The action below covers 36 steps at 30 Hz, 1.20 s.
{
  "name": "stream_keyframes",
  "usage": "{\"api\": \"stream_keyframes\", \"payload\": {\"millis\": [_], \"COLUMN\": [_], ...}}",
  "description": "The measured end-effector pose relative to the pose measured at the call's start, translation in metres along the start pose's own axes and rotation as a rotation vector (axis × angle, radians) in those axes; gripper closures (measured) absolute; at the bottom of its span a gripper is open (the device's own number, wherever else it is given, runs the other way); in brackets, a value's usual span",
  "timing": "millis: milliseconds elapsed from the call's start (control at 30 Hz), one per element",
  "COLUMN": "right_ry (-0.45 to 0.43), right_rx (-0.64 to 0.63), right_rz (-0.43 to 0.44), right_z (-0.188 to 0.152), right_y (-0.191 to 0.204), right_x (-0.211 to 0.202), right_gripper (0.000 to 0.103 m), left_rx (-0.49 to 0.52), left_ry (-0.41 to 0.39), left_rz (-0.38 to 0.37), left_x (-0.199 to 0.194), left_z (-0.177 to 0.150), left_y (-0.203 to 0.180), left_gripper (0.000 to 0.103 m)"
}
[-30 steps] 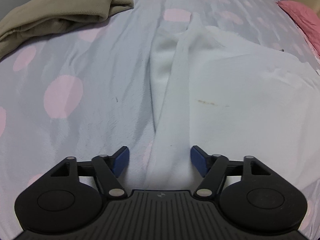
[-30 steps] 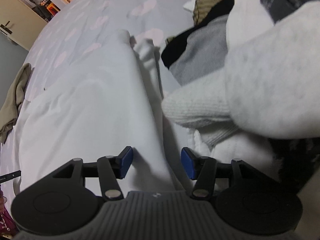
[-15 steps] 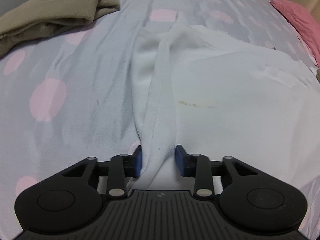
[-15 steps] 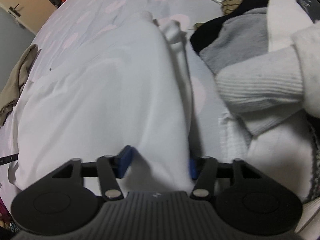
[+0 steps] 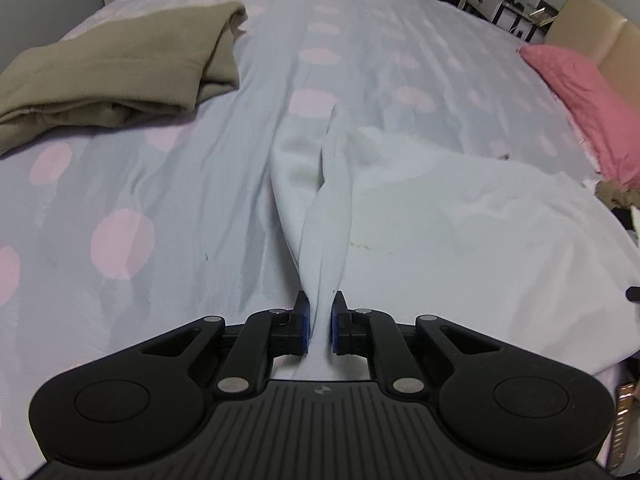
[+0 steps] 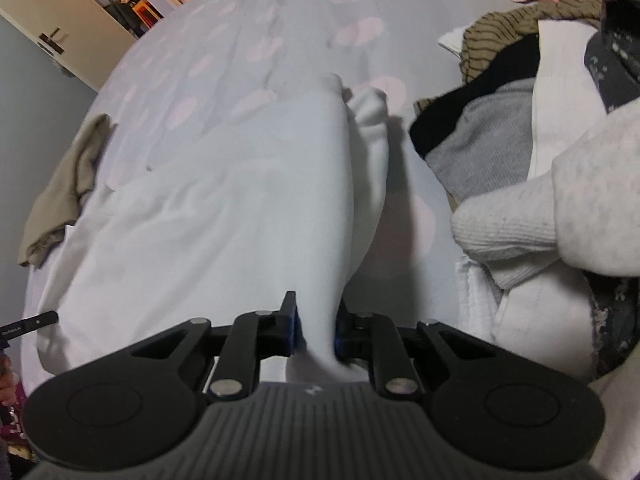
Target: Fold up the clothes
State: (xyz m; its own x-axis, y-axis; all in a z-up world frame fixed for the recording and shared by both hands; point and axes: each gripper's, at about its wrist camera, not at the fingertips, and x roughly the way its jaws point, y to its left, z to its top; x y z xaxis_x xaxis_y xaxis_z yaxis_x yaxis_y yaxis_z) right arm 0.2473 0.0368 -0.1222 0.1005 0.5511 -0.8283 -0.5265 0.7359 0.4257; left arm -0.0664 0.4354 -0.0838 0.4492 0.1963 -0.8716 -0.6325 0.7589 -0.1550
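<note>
A white garment (image 5: 460,236) lies spread on the bed, with a faint brown stain near its middle. My left gripper (image 5: 319,326) pinches the garment's left edge; its jaws are still closing, and the cloth rises in a taut ridge from the bed to the blue pads. In the right wrist view the same white garment (image 6: 224,220) fills the centre. My right gripper (image 6: 316,330) grips a fold at the garment's right edge, its jaws also still closing on the cloth. Both pinched edges are lifted off the bed.
The bed sheet (image 5: 132,208) is pale grey with pink dots. A khaki garment (image 5: 116,68) lies at the far left, a pink pillow (image 5: 584,108) at the far right. A pile of mixed clothes (image 6: 532,148) sits right of the white garment.
Both grippers went from open over the garment's edges to closed on the cloth. Both have risen, pulling the pinched edges up from the bed.
</note>
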Motion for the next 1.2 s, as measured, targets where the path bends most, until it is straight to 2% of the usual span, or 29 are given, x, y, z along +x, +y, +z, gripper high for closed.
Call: {"api": "stream_keyframes", "payload": {"millis": [100,233,500,600,733,867,933,1000,1033,1100,1200], "right_ry": [0.006,0.056,0.142,0.160,0.182,0.211,0.216,0.204,0.192,0.168,0.141], "right_rx": [0.009,0.022,-0.005,-0.018,-0.018,-0.025,-0.036,-0.045,-0.044,-0.029,-0.010], "right_rz": [0.025,0.046,0.066,0.062,0.011,-0.026,-0.049,-0.071,-0.071,-0.065,-0.054], "right_z": [-0.002,-0.016,-0.069,-0.085,-0.095,-0.098,-0.098,-0.095,-0.093,-0.087,-0.076], "right_y": [0.009,0.014,0.012,0.011,0.002,-0.002,-0.001,-0.002,-0.002,-0.004,-0.005], "right_x": [-0.015,-0.029,-0.052,-0.050,-0.028,-0.013,-0.010,-0.010,-0.011,-0.012,-0.010], "right_gripper": [0.085,0.085,0.085,0.085,0.085,0.084,0.070,0.058,0.055,0.052,0.046], "left_rx": [0.010,0.032,0.092,0.101,0.149,0.114,0.105,0.092,0.082,0.063,0.057], "left_ry": [0.006,0.039,0.069,0.088,0.126,0.147,0.140,0.115,0.099,0.072,0.060], "left_rz": [-0.007,-0.007,-0.016,0.002,0.049,0.048,0.066,0.075,0.076,0.076,0.083], "left_x": [-0.015,-0.030,-0.061,-0.056,-0.037,-0.031,-0.033,-0.039,-0.042,-0.047,-0.045], "left_z": [0.001,-0.014,-0.060,-0.073,-0.079,-0.079,-0.079,-0.078,-0.077,-0.073,-0.066], "left_y": [-0.004,-0.005,0.002,0.005,0.004,0.014,0.018,0.022,0.025,0.026,0.023], "left_gripper": [0.096,0.096,0.096,0.096,0.096,0.091,0.087,0.078,0.075,0.063,0.061]}}
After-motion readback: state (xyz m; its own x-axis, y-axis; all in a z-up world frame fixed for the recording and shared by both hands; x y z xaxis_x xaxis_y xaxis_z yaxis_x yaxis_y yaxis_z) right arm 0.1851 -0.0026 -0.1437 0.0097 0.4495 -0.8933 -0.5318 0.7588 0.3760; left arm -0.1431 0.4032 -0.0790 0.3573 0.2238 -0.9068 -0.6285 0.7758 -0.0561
